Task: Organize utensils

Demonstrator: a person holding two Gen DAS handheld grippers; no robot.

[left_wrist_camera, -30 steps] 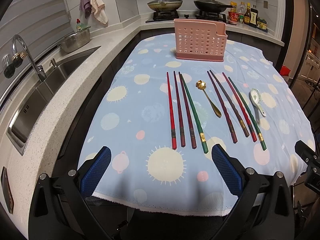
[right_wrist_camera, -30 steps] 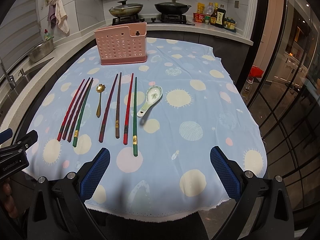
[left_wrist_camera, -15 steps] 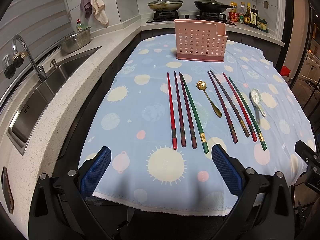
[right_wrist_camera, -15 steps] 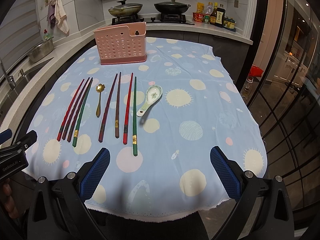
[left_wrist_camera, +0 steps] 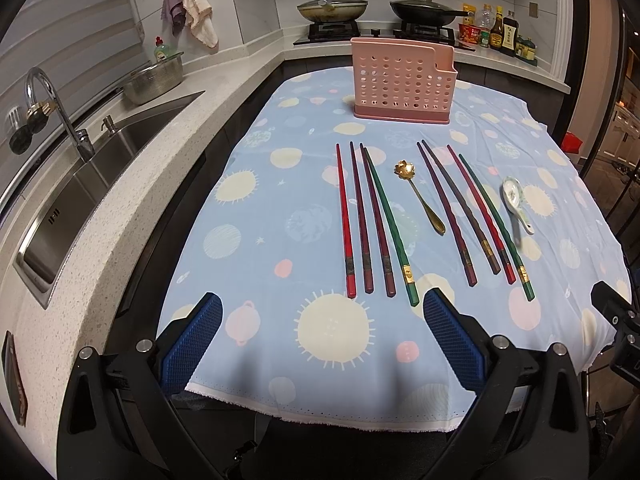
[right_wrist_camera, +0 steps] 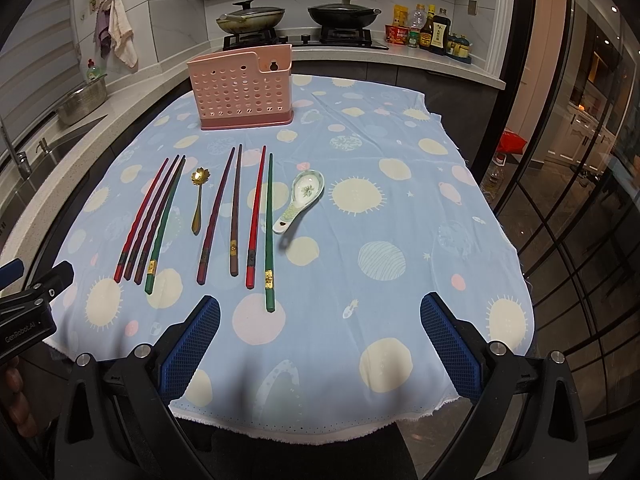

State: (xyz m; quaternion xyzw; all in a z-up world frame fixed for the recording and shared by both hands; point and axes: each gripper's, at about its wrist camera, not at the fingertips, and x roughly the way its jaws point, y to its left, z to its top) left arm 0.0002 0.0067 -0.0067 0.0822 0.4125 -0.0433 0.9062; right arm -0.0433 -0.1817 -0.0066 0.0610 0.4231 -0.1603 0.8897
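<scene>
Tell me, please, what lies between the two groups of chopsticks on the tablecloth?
A gold spoon with a flower-shaped bowl lies alone between the left group and the right group, touching neither; both wrist views show it.

Labels on the sauce bottles [right_wrist_camera: 432, 34] at upper right are too small to read. The pink utensil holder [left_wrist_camera: 402, 80] hides its own inside. The sink [left_wrist_camera: 60, 208] runs off the left edge.

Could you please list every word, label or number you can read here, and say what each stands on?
"GenRobot.AI": on the body of the left gripper, seen in the right wrist view.
Labels on the sauce bottles by the stove: too small to read.
Gold bands on the green chopsticks: too small to read.
</scene>
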